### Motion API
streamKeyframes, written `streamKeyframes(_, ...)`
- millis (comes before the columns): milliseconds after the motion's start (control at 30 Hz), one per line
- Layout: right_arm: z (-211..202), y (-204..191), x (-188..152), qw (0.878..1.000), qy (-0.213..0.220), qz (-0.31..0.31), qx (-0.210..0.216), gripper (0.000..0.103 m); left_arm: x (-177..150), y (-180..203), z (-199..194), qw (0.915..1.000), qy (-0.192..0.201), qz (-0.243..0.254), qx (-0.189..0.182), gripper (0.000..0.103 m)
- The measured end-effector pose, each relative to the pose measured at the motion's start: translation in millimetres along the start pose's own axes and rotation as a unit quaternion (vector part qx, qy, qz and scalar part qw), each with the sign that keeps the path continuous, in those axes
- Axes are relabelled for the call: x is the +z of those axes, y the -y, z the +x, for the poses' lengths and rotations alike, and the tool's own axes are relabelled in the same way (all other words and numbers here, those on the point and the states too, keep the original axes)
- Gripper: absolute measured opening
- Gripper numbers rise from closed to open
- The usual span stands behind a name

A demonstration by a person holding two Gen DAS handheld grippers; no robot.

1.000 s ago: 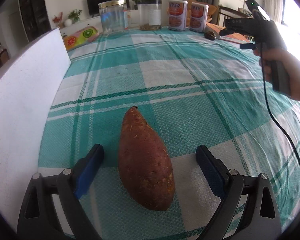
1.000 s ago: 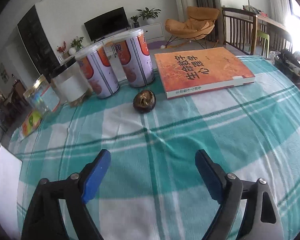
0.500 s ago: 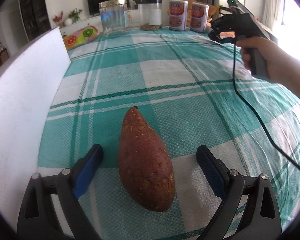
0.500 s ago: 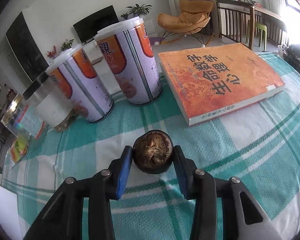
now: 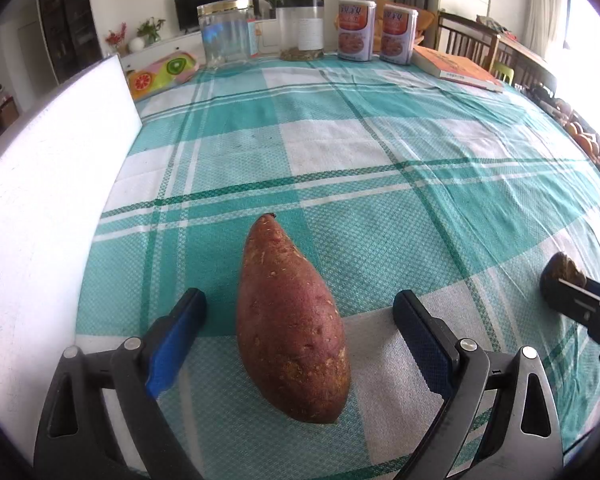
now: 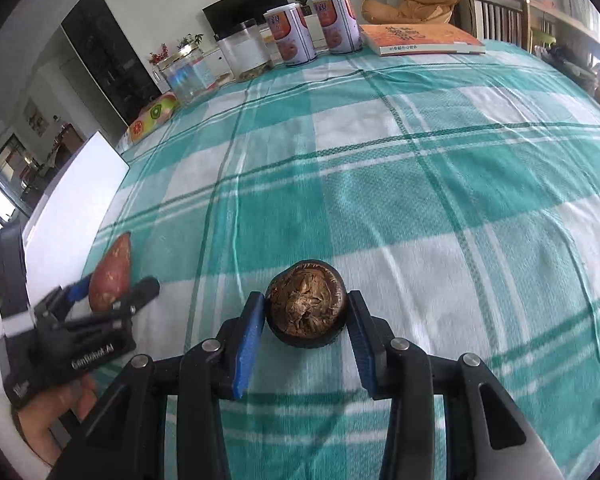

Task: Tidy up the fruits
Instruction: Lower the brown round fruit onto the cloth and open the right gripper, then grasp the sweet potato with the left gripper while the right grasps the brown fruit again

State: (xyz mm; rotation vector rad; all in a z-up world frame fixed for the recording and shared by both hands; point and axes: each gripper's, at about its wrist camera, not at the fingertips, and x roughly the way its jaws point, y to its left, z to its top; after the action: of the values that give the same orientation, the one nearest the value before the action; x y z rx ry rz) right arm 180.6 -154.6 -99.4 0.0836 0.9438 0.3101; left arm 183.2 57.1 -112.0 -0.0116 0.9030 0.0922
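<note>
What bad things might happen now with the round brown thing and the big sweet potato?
The round brown fruit is pinched only at its sides by the right gripper, so it might slip out and roll across the tablecloth. The sweet potato lies between the open fingers of the left gripper; it is long and tapered, so a squeeze there might make it swivel or slide out.

A sweet potato (image 5: 292,328) is laid on the checked tablecloth (image 5: 380,152); jars (image 5: 228,28), tins (image 5: 354,28) and a book (image 5: 456,68) are ranged along the table's far edge.
</note>
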Motion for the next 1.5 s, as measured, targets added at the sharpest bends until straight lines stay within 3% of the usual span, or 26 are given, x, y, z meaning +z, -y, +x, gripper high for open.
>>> streamKeyframes(133, -1.9, -12.4, -15.1, 0.998, 0.024, -0.037, -0.048, 0.042, 0.0, -0.2, 0.2, 1.0, 0.0, 0.0, 0.0, 0.096)
streamKeyframes(200, 1.8, -18.7, -13.2, 0.996, 0.02, -0.058, -0.064, 0.048, -0.1, 0.2, 0.1, 1.0, 0.0, 0.0, 0.0, 0.096)
streamKeyframes(500, 5.4, -19.1, -13.7, 0.997, 0.011, -0.061, -0.054, 0.077, -0.2, 0.2, 0.1, 1.0, 0.0, 0.0, 0.0, 0.096)
streamKeyframes(667, 6.9, -22.9, -15.5, 0.996, 0.004, -0.072, -0.058, 0.085, -0.1, 0.1, 0.1, 1.0, 0.0, 0.0, 0.0, 0.096)
streamKeyframes(1500, 7.2, -22.9, -16.2, 0.996, -0.001, -0.074, -0.055, 0.093, -0.1, -0.2, 0.0, 1.0, 0.0, 0.0, -0.001, 0.096)
